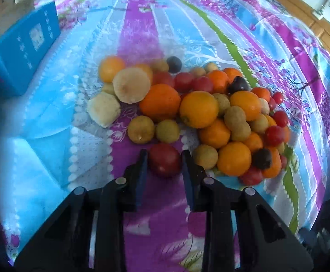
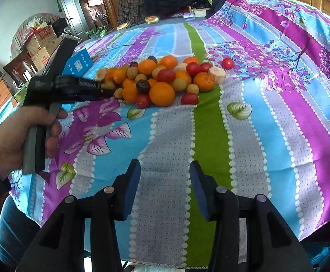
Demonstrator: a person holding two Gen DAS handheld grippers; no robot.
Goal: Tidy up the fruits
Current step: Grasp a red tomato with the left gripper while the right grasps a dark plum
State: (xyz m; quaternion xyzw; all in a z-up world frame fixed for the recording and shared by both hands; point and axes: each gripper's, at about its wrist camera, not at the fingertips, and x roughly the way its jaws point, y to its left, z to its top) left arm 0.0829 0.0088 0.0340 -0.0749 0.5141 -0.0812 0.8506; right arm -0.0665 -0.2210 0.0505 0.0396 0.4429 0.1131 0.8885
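Observation:
A pile of fruit lies on a striped floral cloth (image 1: 142, 34): oranges (image 1: 199, 109), red tomatoes (image 1: 275, 135), tan longans (image 1: 234, 115), dark plums (image 1: 262, 158) and pale banana pieces (image 1: 131, 85). My left gripper (image 1: 165, 158) has its blue pads on both sides of a red tomato (image 1: 164, 159) at the near edge of the pile, touching it. In the right wrist view the pile (image 2: 162, 94) lies far ahead, with the left gripper (image 2: 107, 90) at its left side. My right gripper (image 2: 165, 167) is open and empty above the cloth (image 2: 210, 136).
A blue box (image 1: 22, 52) lies on the cloth at the far left, also in the right wrist view (image 2: 78, 63). One tomato (image 2: 227, 63) sits apart to the pile's right. Clothes, cardboard boxes and wooden furniture stand beyond the table.

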